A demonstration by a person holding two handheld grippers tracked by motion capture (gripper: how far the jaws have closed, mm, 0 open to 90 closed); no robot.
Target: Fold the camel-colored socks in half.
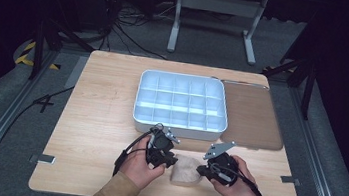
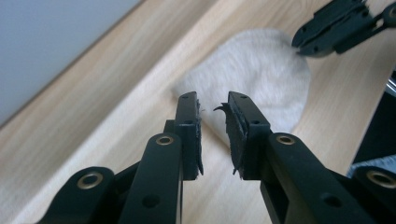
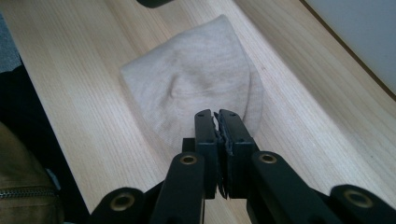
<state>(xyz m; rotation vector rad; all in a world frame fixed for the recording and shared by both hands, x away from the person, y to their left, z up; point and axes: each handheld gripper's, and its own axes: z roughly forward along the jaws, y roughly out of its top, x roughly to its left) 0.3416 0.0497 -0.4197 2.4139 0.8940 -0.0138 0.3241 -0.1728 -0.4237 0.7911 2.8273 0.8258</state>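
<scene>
Jaws: left gripper (image 2: 214, 108) parted over cloth (image 2: 261, 74) | right gripper (image 3: 217, 116) pressed together, cloth edge | high view: tray (image 1: 178, 123)

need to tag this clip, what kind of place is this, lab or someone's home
Most likely a lab or recording workspace, not a home: a bare wooden table on grey carpet, cables trailing across the floor behind it, dark surroundings, and a person working a handheld left gripper and right gripper.

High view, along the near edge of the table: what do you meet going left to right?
Metal clip at the table's edge → left gripper → folded beige cloth → right gripper → second metal clip.
</scene>
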